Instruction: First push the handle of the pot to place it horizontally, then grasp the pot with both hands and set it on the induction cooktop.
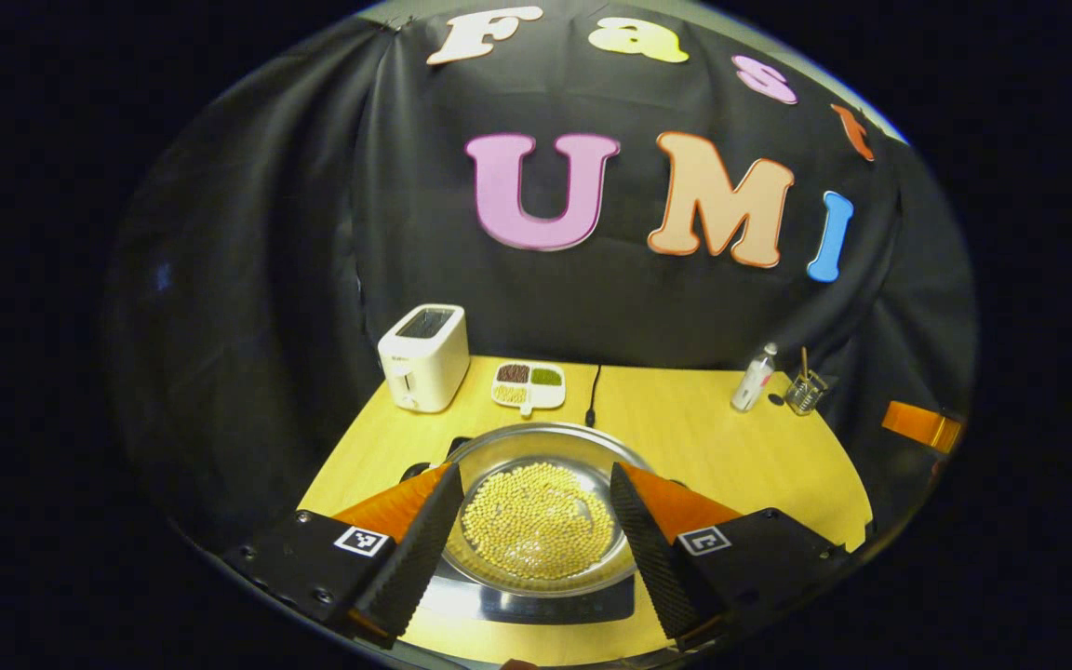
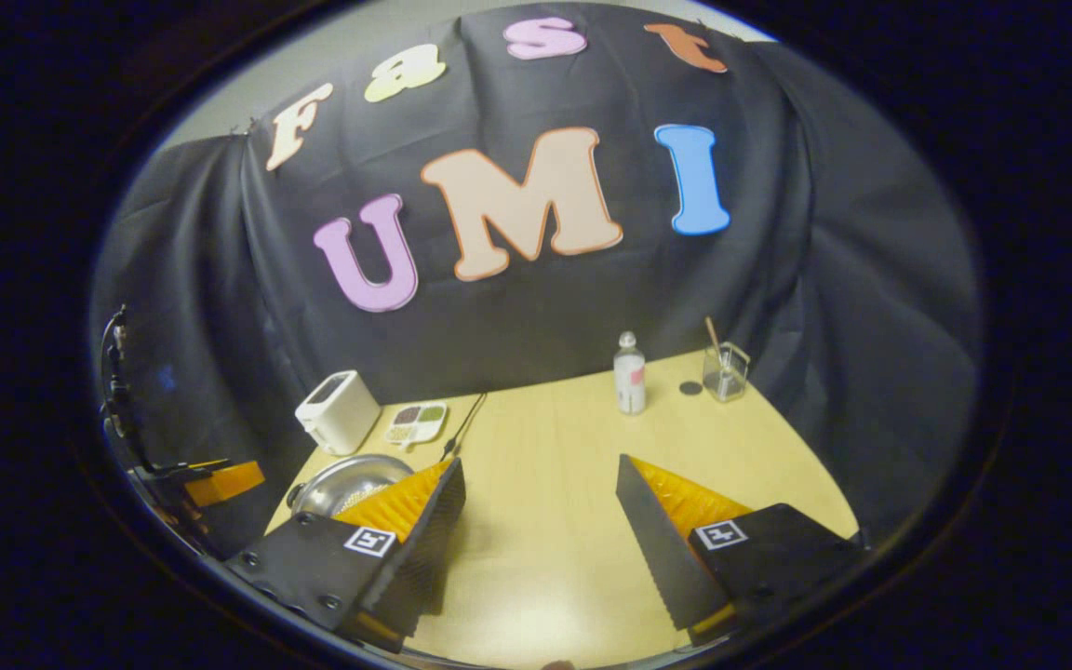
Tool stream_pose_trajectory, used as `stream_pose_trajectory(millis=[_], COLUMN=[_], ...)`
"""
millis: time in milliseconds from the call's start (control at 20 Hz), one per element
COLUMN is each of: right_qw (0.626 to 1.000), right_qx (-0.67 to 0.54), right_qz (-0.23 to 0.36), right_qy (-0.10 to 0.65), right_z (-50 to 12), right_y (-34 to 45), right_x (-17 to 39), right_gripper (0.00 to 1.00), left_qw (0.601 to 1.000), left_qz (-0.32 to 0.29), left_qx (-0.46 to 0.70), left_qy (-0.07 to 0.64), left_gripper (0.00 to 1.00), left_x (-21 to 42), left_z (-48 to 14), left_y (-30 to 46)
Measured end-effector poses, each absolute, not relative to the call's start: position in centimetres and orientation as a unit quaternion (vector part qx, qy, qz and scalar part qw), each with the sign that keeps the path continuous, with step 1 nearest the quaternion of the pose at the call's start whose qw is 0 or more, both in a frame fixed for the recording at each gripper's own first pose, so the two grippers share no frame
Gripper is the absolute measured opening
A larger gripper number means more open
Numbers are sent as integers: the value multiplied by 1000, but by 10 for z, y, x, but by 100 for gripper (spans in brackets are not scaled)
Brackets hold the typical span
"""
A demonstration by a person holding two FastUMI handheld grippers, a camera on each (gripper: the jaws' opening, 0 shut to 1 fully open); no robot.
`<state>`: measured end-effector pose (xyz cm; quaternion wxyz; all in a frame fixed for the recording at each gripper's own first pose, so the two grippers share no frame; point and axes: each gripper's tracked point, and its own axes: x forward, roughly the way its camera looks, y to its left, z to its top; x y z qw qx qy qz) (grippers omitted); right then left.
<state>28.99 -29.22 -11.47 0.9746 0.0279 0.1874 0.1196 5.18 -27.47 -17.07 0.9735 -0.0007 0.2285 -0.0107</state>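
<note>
Pot (image 1: 536,502) of beans sits on cooktop (image 1: 536,605); no readable writing.

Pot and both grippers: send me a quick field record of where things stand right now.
pot: steel pot of yellow beans, sitting on the induction cooktop
left gripper: open, fingers either side of the pot, not touching
right gripper: open, above bare table
behind pot: toaster, divided dish
far right: bottle, glass

We see a black cloth wall (image 2: 536,316) draped behind a pale wood table (image 2: 555,465), dimly lit, in the far corner.
</note>
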Motion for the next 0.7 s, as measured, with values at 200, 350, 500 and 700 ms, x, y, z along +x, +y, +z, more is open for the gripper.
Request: stream_pose_trajectory(millis=[200,350,500,700], right_qw=[981,983,983,983], right_qx=[12,-11,-23,-16], right_qz=[148,164,168,178], right_qy=[127,87,64,44], right_z=[-57,-22,-3,12], right_y=[-319,-338,-363,-391], right_x=[283,269,255,233], right_gripper=[92,92,92,99], left_qw=[985,992,997,1000], left_qz=[-10,-10,-2,4], left_qx=[-5,4,13,14], left_qy=[174,122,71,9], left_gripper=[96,97,96,96], left_x=[38,30,15,-2], left_z=[-131,-101,-73,-46], left_y=[-326,-361,-390,-424])
